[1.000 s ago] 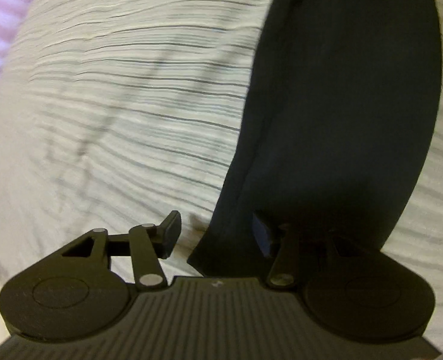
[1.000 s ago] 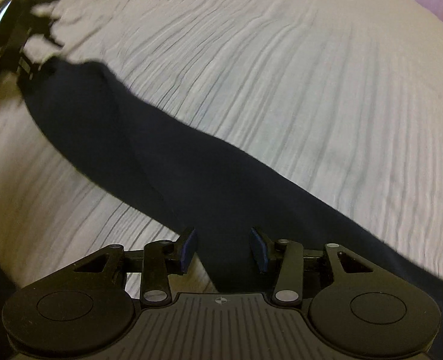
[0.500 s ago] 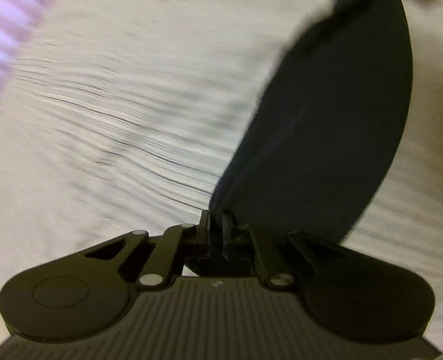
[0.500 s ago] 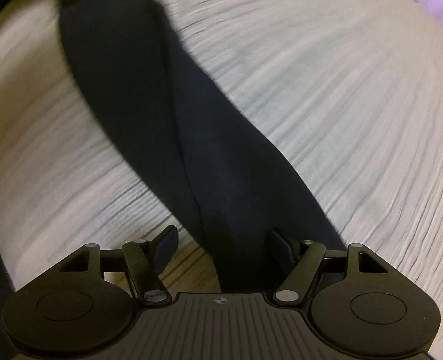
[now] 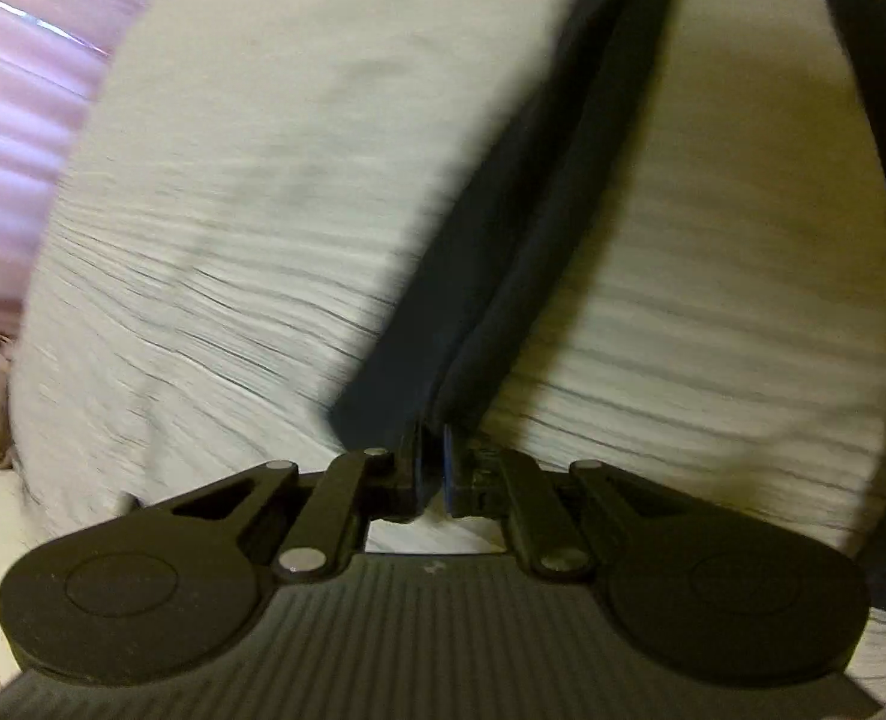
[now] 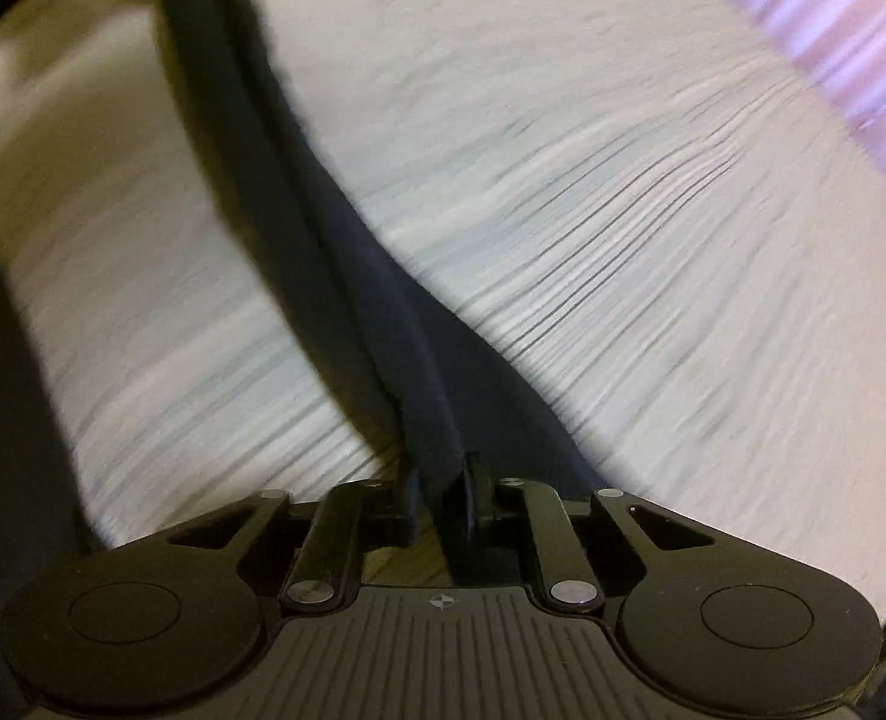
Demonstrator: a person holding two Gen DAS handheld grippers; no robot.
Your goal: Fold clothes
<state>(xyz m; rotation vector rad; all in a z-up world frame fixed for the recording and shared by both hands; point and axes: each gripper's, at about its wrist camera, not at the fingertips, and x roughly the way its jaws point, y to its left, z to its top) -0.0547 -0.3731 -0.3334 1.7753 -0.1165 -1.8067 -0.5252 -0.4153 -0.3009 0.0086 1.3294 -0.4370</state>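
- Fingers of the left gripper are pressed almost together, pinching one end of the dark garment; those of the right gripper have just been closing and now pinch the other end, a thick fold of cloth bunched between the pads.
- Between the two grips the dark garment hangs as one long narrow band above the pale ribbed bedcover, lifted clear near the grippers; how much of its middle rests on the cover I cannot tell, as both views are blurred.
- My reading is that the step in hand is carrying the two held ends to lay the band down or bring one end over the other.
- To do it well, keep both pinches firm: the left holds only a thin edge, which could slip if the band is tugged hard.
- Hold the ends level and gently taut, so the cloth comes down flat rather than twisted; a lengthwise crease shows in both views, so the band looks already doubled and its layers should stay aligned.
- Lower slowly toward the bedcover and let go only when the cloth rests on it.
- Off at the edge of each view, a pink striped surface lies beyond the cover, well away from the work.
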